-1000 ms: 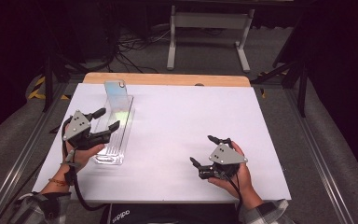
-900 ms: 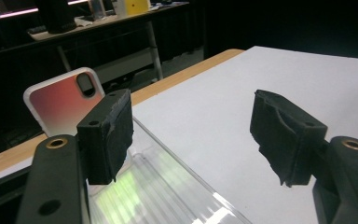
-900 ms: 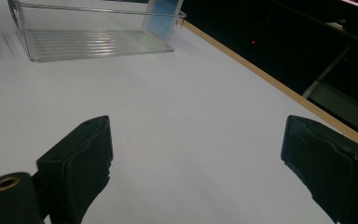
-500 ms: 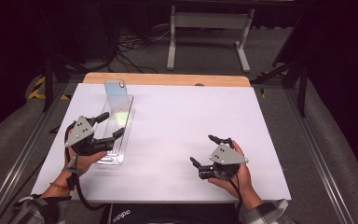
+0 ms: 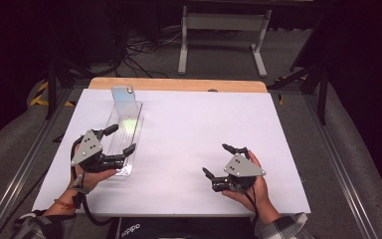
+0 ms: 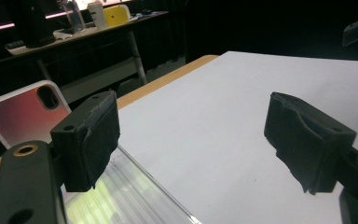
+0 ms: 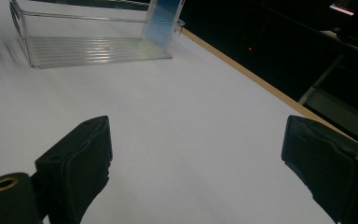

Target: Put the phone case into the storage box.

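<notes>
Change: left gripper [image 5: 120, 140] has come in over the near end of the clear ribbed plastic tray [image 5: 135, 123]; a second ago it sat beside the tray's near left corner, half a second ago it was partway across, and now one jaw hangs over the tray's inside and the other by the near right edge.
Left jaws: wide apart, nothing between them; in the left gripper view the ribbed tray floor [image 6: 121, 198] lies just below the left-hand pad.
Right gripper: right gripper [image 5: 222, 159] rests in the hand over the near right part of the white tabletop [image 5: 204, 124], well apart from the tray, much as it was a second ago.
Right jaws: spread wide, holding nothing; bare table between the pads in the right gripper view.
Tray: lies lengthwise along the left side of the table, unmoved across the three moments.
Phone case: flat, iridescent rectangular case with a white rim and camera cut-out [image 5: 124, 97] stands tilted against the tray's far end, its upper edge above the wall; it shows reddish in the left gripper view [image 6: 25, 112] and bluish in the right gripper view [image 7: 164, 21].
Meaning: my reading is that the left hand is going for the tray or the case in it, with no contact made yet; the reach is early.
Next: likely either a further advance along the tray toward the case, or a closing of the jaws on the tray's near wall; I cannot tell which.
</notes>
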Tool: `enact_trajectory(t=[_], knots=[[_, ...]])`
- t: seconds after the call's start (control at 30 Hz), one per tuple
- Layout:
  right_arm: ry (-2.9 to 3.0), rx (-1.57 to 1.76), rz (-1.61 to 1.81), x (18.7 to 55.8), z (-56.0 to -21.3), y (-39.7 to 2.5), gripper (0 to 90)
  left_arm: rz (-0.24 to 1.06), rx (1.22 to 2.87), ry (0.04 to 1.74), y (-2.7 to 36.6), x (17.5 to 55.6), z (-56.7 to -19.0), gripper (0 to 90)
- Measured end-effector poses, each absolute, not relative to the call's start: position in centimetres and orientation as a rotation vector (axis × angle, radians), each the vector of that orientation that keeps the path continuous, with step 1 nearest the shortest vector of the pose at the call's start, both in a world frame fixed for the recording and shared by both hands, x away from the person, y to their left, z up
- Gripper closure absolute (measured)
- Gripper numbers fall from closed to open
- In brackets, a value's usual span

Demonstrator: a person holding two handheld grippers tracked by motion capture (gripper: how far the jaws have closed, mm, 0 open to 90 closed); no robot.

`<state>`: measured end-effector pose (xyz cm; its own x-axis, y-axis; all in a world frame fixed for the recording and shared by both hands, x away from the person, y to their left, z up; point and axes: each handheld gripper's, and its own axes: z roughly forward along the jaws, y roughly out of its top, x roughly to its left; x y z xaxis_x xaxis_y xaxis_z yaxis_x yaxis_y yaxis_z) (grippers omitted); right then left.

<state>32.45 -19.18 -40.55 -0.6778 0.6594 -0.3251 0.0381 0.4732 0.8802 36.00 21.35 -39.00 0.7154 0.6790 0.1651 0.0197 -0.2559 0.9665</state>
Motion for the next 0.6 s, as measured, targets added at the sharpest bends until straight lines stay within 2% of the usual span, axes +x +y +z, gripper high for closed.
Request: enact_trajectory(t=[0.3,0.6], knots=[[2.063,0.569,1.220,32.3,-40.6,-19.1,9.0,0.682,1.745,0.538,20.6,35.0,-39.5,10.3],[2.058,0.562,1.224,32.3,-40.7,-18.9,8.0,0.667,1.756,0.533,20.4,34.6,-39.8,7.3]])
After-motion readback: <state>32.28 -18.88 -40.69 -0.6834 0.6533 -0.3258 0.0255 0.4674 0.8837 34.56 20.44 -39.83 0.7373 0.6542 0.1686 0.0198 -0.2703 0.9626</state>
